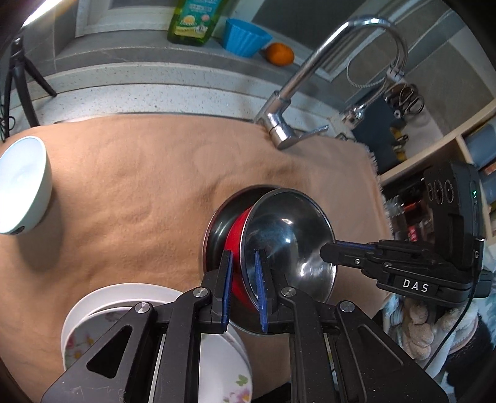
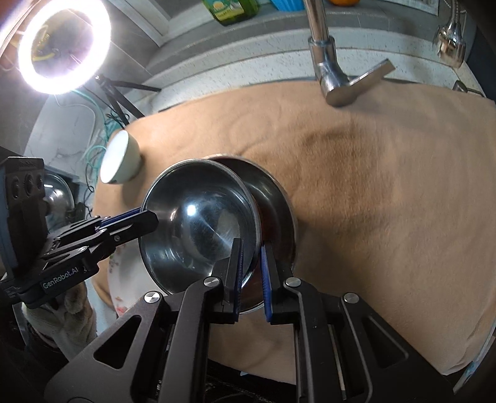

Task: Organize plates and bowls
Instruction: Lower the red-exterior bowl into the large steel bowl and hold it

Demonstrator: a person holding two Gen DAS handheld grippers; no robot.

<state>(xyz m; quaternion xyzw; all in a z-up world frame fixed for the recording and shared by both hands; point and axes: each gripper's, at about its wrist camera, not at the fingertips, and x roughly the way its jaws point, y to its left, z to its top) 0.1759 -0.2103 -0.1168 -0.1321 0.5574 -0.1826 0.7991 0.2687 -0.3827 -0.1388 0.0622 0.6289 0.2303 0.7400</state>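
A shiny round stainless-steel bowl [image 1: 291, 245] is held tilted above a second steel bowl with a red outer wall [image 1: 234, 238], which sits on the tan fleece cloth [image 1: 139, 186] covering the bench. The upper bowl's rim overlaps the lower bowl's opening; whether the two touch cannot be told.

The left hand-held gripper [image 1: 245, 272] is clamped on the upper bowl's rim, its blue-lined pads [image 1: 259, 285] pressed together with the thin steel edge between them. The right hand-held gripper [image 2: 251, 269] is clamped on the opposite side of the same rim, one pad inside the bowl and one outside. In the left wrist view the right hand-held gripper comes in from the right edge with its tip at the bowl's rim; in the right wrist view the left one comes in from the left in the same way.

Just beside the bowls, toward the near edge of the cloth, is a stack of white plates with a flower pattern [image 1: 229, 365]. Well apart, at the cloth's left side, a small white ceramic bowl [image 1: 23, 186] stands upright.

Behind the cloth rises a chrome tap [image 1: 279, 124]. On the ledge beyond it are a green bottle [image 1: 195, 21], a blue ribbed cup [image 1: 245, 37] and an orange fruit [image 1: 280, 54]. A lit ring lamp [image 2: 63, 46] stands on a tripod at the left.
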